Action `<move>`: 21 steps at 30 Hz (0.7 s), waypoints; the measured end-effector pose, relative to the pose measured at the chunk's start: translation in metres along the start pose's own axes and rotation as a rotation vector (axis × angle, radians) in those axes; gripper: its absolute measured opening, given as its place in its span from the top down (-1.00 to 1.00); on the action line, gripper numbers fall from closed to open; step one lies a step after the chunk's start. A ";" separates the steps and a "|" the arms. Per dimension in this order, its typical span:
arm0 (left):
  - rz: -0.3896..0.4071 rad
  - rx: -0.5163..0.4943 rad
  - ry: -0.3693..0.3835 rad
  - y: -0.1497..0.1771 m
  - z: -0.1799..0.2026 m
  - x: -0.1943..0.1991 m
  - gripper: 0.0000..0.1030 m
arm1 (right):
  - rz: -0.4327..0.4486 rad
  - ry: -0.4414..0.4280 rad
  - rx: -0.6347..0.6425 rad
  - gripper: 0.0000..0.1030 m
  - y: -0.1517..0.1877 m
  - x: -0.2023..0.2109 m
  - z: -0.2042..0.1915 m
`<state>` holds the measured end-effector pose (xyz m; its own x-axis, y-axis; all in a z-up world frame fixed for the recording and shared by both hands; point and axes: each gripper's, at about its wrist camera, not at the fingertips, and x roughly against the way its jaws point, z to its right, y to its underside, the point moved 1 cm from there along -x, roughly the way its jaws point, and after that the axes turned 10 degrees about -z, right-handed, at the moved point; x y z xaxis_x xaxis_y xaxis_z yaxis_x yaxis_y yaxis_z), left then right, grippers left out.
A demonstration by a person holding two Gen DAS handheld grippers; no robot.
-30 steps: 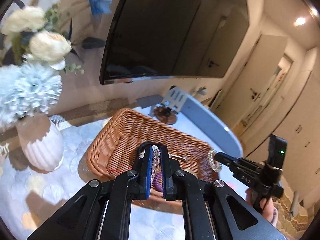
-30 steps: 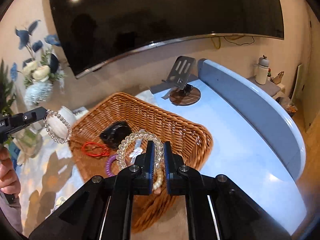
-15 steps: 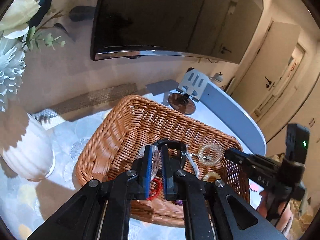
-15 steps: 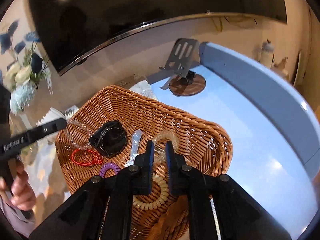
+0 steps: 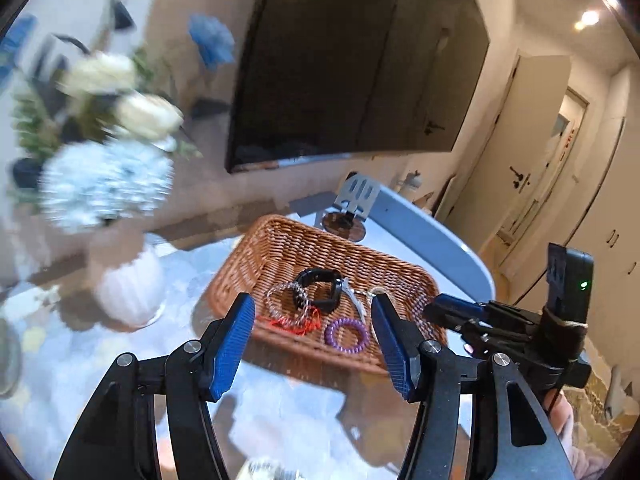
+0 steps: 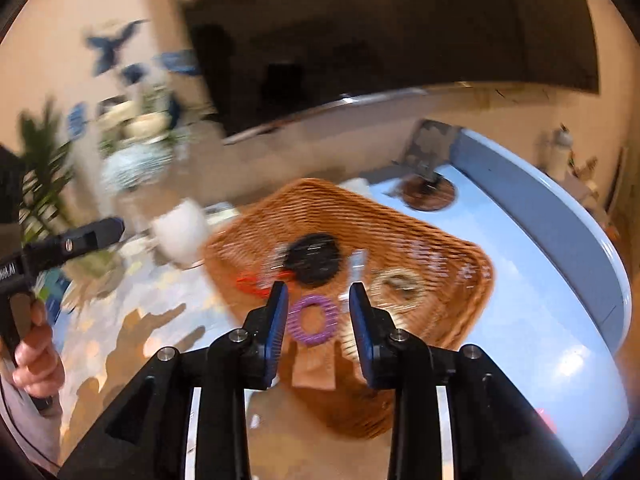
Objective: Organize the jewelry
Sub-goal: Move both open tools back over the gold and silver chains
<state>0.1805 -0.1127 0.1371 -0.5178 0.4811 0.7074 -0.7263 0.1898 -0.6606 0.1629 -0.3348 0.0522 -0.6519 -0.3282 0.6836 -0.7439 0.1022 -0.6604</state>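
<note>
A brown wicker basket [image 5: 260, 248] [image 6: 452, 248] stands on the table. In it lie a clear bead bracelet [image 5: 286, 300], a black watch [image 5: 320, 290] [image 6: 314, 258], a red cord [image 5: 296, 324] [image 6: 252, 284], a purple coil band [image 5: 346, 334] [image 6: 314, 320] and a pale bead bracelet [image 6: 398, 284]. My left gripper [image 5: 314, 310] is open and empty above the basket's near edge. My right gripper [image 6: 318, 298] is open and empty over the purple band; it shows at right in the left wrist view [image 5: 452, 308]. The right wrist view is blurred.
A white vase [image 5: 130, 288] [image 6: 182, 234] with blue and white flowers stands left of the basket. A phone stand [image 5: 352, 208] [image 6: 428, 176] is behind the basket. A dark TV [image 5: 352, 64] hangs on the wall. The blue table edge [image 6: 560, 216] curves at right.
Both grippers were shut on bead bracelets; both have opened and the bracelets now lie in the basket. Both grippers have pulled back and up from the basket.
</note>
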 end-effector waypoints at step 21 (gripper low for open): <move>-0.039 0.283 0.020 0.207 -0.075 0.031 -0.21 | -0.122 -0.206 0.187 0.33 0.103 -0.066 -0.104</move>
<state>0.0477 0.0058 0.0032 -0.4803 0.4951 0.7240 -0.8441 -0.0365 -0.5350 0.1137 -0.2051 -0.0284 -0.5015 -0.5132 0.6965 -0.7624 -0.1183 -0.6362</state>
